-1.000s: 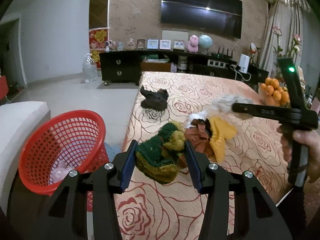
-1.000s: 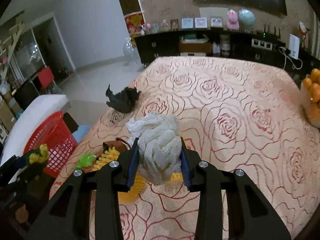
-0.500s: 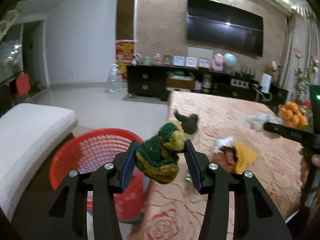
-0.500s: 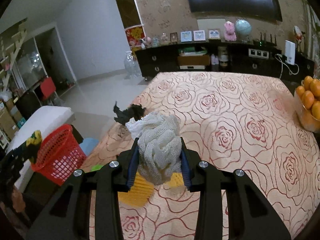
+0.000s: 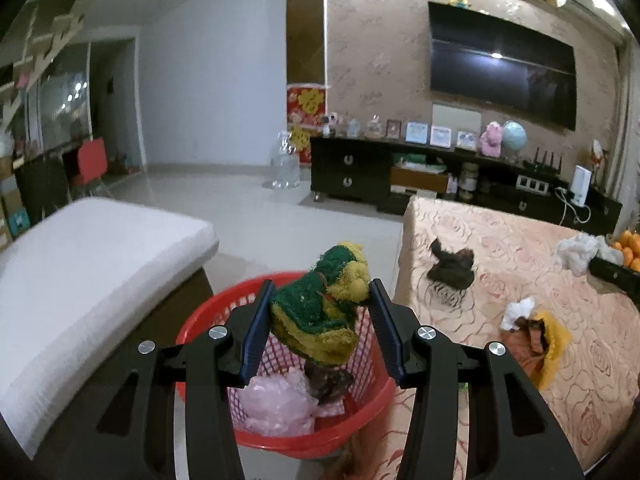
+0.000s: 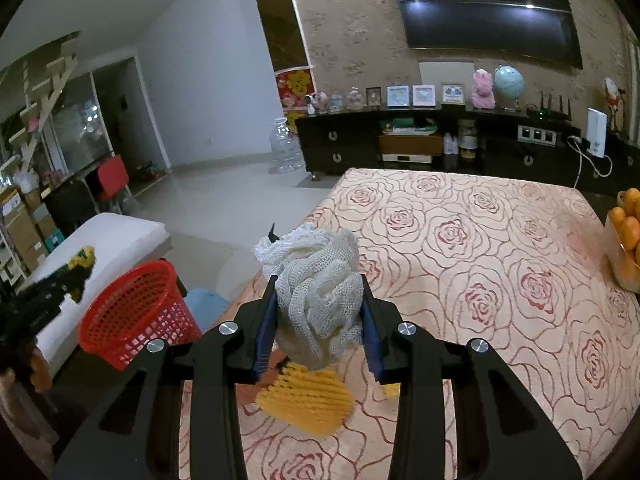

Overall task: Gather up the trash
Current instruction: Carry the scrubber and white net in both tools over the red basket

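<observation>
My left gripper is shut on a green and yellow scrubbing wad and hangs over the red mesh basket. A pink plastic bag and a brown scrap lie in the basket. My right gripper is shut on a white mesh wad above the rose-patterned table. On the table lie a yellow foam net, a black crumpled scrap and a brown, yellow and white pile. The right wrist view shows the basket on the floor to the left.
A white cushioned bench stands just left of the basket. A bowl of oranges sits at the table's right edge. A dark TV cabinet and a big water bottle stand at the far wall.
My left gripper has swung left, off the table and over the red basket, still holding the green and yellow wad. My right gripper has risen a little with the white mesh wad.
</observation>
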Demonstrator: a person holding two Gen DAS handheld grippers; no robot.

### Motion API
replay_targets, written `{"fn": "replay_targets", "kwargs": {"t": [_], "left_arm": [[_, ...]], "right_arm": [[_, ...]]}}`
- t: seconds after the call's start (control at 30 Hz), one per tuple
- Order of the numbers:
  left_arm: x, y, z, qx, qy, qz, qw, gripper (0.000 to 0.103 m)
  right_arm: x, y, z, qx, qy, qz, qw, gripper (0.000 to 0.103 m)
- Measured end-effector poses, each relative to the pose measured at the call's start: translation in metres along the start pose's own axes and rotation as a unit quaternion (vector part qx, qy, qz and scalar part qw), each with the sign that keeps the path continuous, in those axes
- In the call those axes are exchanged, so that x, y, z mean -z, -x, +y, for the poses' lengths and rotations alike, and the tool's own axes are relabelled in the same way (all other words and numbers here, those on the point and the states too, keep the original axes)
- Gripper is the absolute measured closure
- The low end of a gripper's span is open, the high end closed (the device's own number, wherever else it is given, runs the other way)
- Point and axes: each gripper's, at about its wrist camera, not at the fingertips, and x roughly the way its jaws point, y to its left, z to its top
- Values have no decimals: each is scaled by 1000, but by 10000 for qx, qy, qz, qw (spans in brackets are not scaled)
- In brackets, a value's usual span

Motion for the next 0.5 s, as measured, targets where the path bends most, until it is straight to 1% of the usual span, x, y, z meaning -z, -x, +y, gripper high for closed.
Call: {"fn": "replay_targets", "kwargs": {"t": [0.1, 0.2, 0.5], "left_arm": [[-1, -2, 4, -41, -15, -13, 10000, 57], [-1, -4, 11, -113, 96, 12, 9999, 57], [-2, -10, 31, -328, 331, 93, 9989, 57]], "right_arm": [[-1, -6, 10, -40, 60, 25, 10000, 67], [-2, -12, 23, -144, 134, 63, 9998, 67], [-15, -36, 76, -697, 484, 268, 9960, 67]]}}
